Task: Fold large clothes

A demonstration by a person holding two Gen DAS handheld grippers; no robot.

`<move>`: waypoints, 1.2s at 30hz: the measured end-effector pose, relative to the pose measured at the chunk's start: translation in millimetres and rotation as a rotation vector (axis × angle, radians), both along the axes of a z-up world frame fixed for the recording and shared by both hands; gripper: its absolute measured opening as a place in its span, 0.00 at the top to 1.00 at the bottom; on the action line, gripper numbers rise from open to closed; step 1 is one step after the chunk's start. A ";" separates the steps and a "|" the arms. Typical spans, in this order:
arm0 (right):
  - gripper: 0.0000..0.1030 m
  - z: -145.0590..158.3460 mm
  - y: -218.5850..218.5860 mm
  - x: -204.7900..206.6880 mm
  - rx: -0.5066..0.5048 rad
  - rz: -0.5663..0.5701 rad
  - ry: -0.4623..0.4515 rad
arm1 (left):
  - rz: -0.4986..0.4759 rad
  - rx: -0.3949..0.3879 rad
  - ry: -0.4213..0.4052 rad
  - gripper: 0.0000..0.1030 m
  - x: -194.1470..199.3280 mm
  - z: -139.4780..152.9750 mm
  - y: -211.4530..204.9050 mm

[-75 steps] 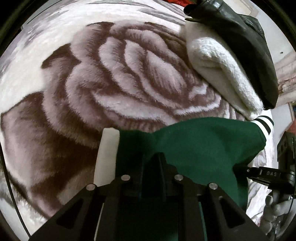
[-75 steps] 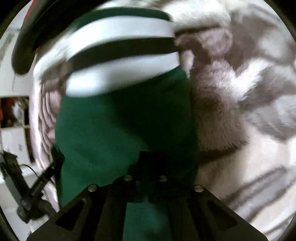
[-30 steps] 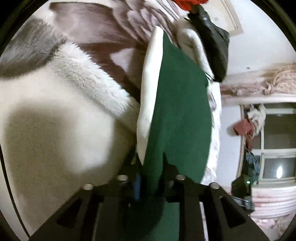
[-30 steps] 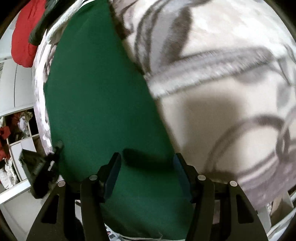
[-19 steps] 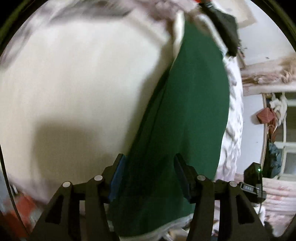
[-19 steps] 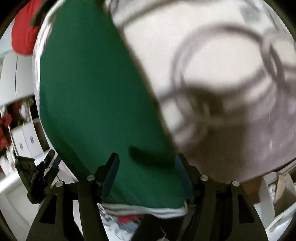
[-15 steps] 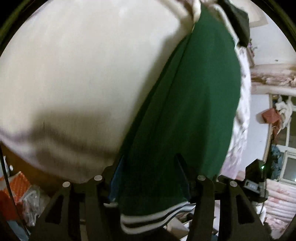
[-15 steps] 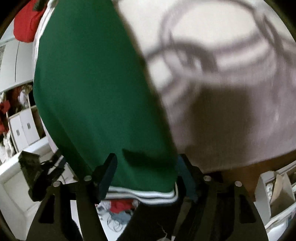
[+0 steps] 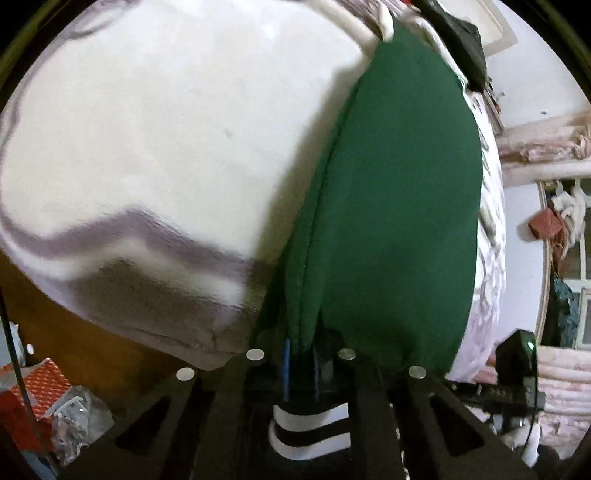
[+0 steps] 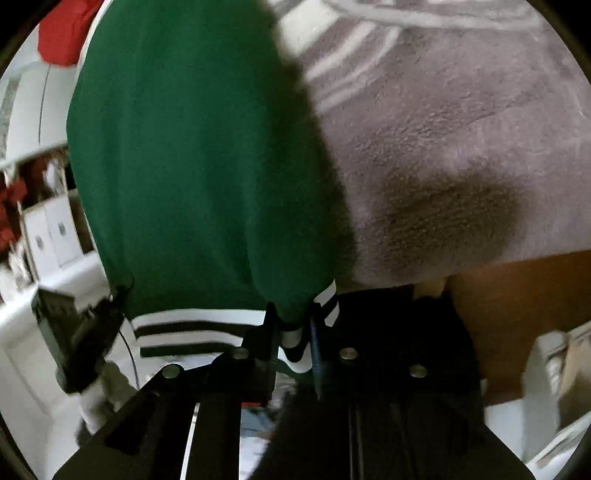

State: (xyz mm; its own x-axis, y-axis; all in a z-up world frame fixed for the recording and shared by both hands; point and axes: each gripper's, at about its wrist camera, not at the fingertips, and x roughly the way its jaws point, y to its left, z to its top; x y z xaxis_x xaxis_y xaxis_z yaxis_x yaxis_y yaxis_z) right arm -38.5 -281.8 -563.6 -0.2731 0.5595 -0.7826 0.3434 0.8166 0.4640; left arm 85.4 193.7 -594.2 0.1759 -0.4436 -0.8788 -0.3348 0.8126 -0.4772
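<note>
Green garment (image 9: pixel 399 206) lies along bed edge on plush blanket (image 9: pixel 177 122), striped hem (image 10: pixel 192 326) hanging over side

Left gripper (image 9: pixel 301 354) pinched tight on green fabric at hem corner; right gripper (image 10: pixel 291 328) clamped on other hem corner, at striped band

Both corners held likely to lift hem and carry it over for next fold

No readable brand, label or writing

You have one green garment (image 9: pixel 399 206), one fleece blanket (image 9: pixel 166 147), one black jacket (image 9: pixel 461 40), one red cloth (image 10: pixel 62 33), and two grippers: left gripper (image 9: pixel 301 354), right gripper (image 10: pixel 291 325).
</note>
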 end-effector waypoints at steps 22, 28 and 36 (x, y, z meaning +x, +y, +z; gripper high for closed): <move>0.49 -52.5 5.5 3.9 0.464 -0.122 -0.017 | 0.033 -0.247 -0.033 0.51 -28.5 -32.3 -1.8; 0.62 -13.9 3.1 3.1 0.550 -0.203 -0.061 | 0.078 -0.272 -0.099 0.76 -28.9 6.7 -9.5; 0.66 87.6 -28.8 31.8 0.604 -0.316 -0.131 | 0.140 -0.348 -0.237 0.78 1.1 90.2 -3.2</move>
